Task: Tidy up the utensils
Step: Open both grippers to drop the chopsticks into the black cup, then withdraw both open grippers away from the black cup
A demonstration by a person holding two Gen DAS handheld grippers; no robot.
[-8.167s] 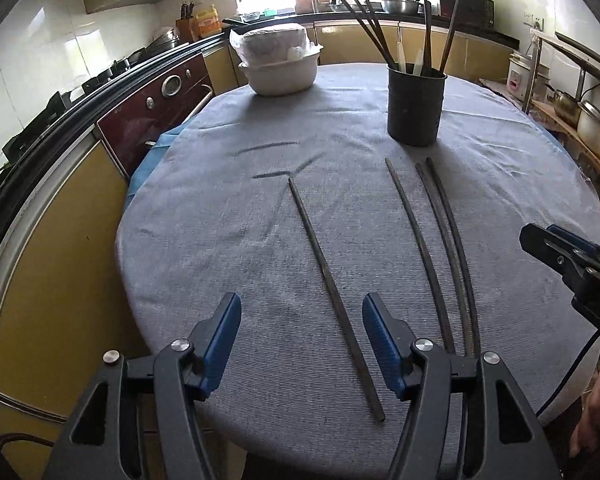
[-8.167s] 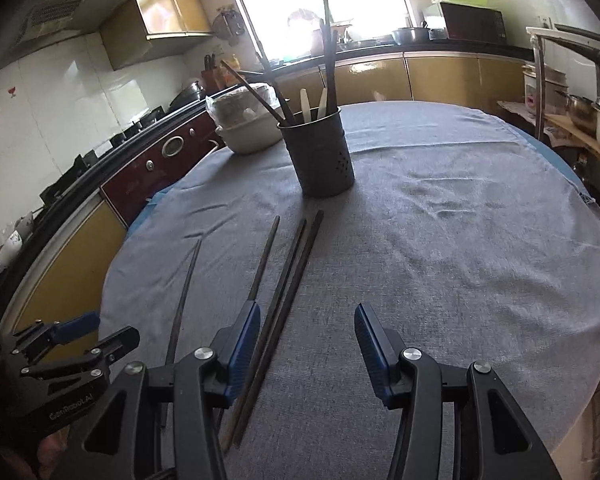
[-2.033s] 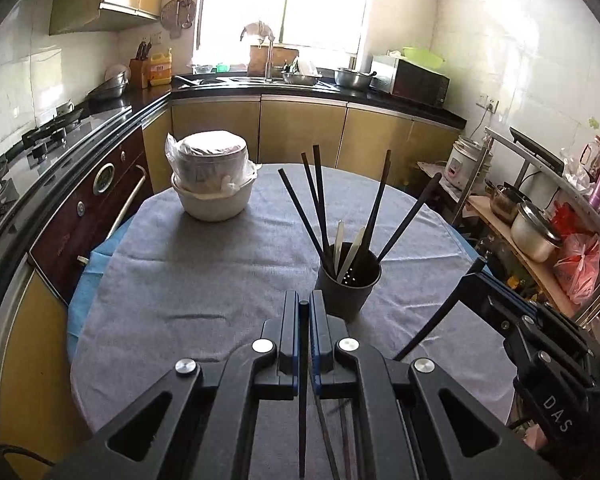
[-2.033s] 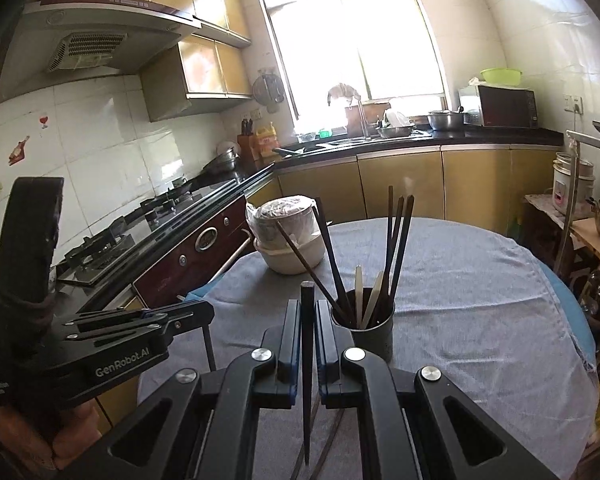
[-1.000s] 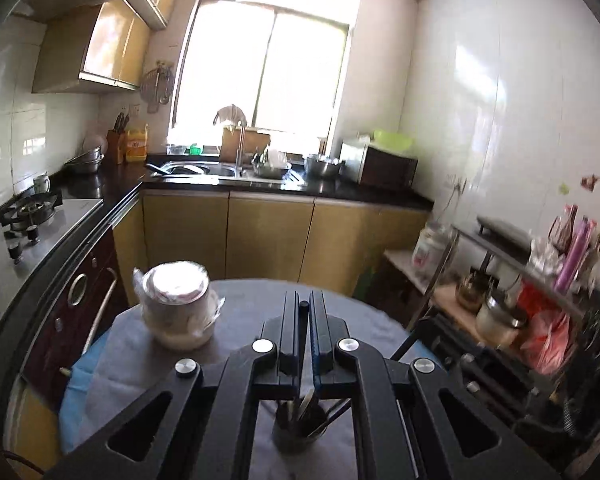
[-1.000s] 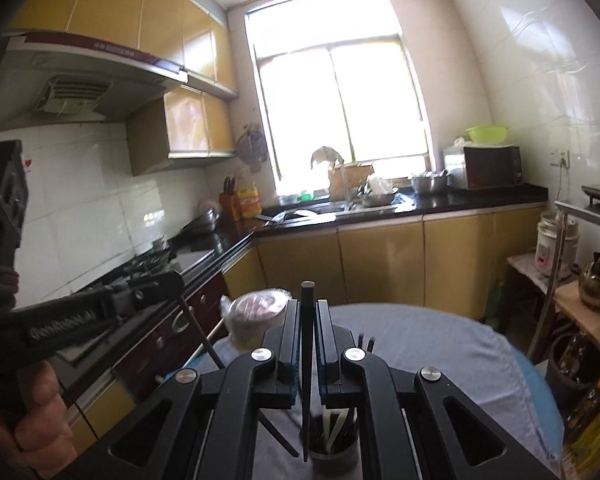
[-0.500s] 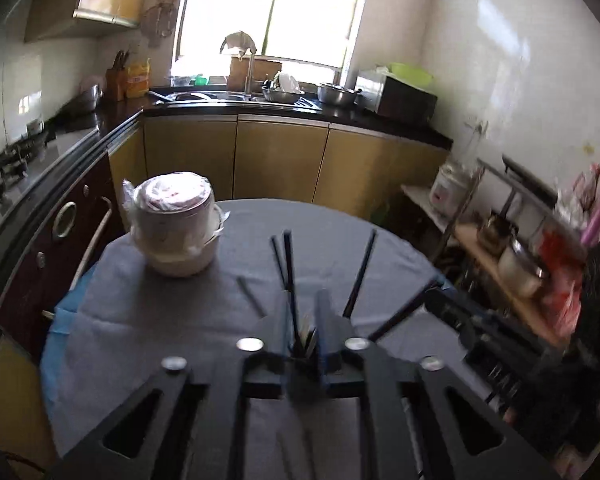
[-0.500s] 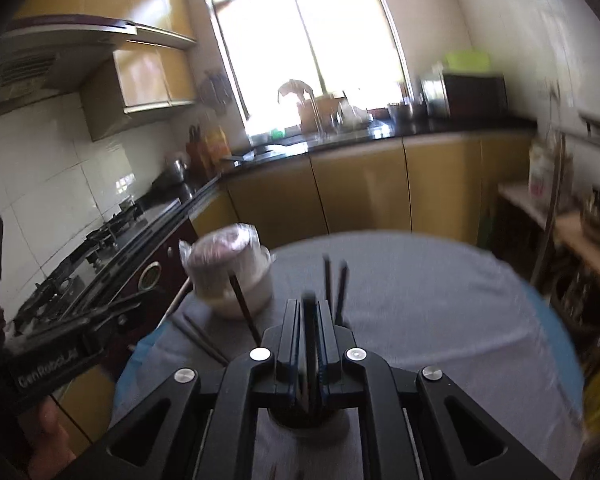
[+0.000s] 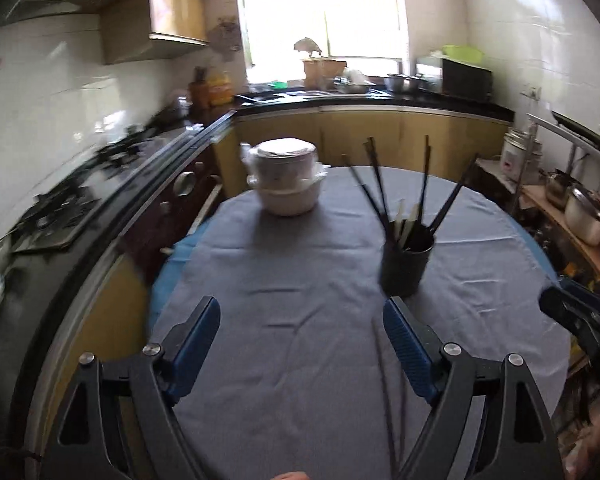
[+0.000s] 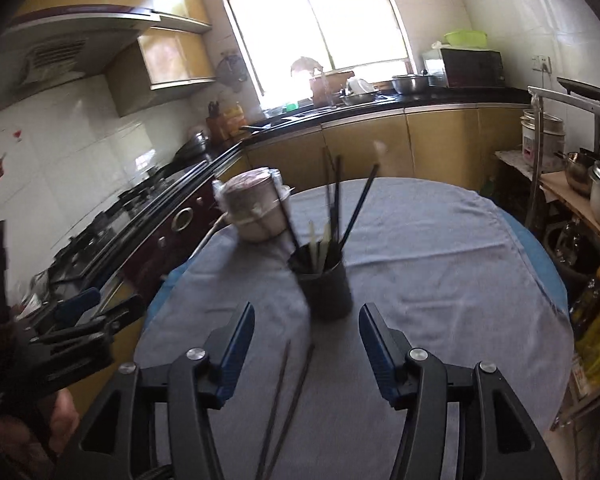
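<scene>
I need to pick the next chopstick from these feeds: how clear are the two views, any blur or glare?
Left wrist view: motion-smeared; the chopsticks on the cloth streak, the black holder and white pot are soft, the window is blown out. Right wrist view: somewhat sharper at the edges, but the holder and loose chopsticks blur; window glare again. Fisheye bends the counters in both.

Motion blur smears the dark utensil holder (image 10: 326, 288) and the chopsticks (image 10: 286, 396) lying on the bench (image 10: 440, 280), whose near ends run out of sight behind the right gripper (image 10: 306, 344), while the frame's edge cuts off the left gripper (image 10: 82, 320) and the hand holding it.
</scene>
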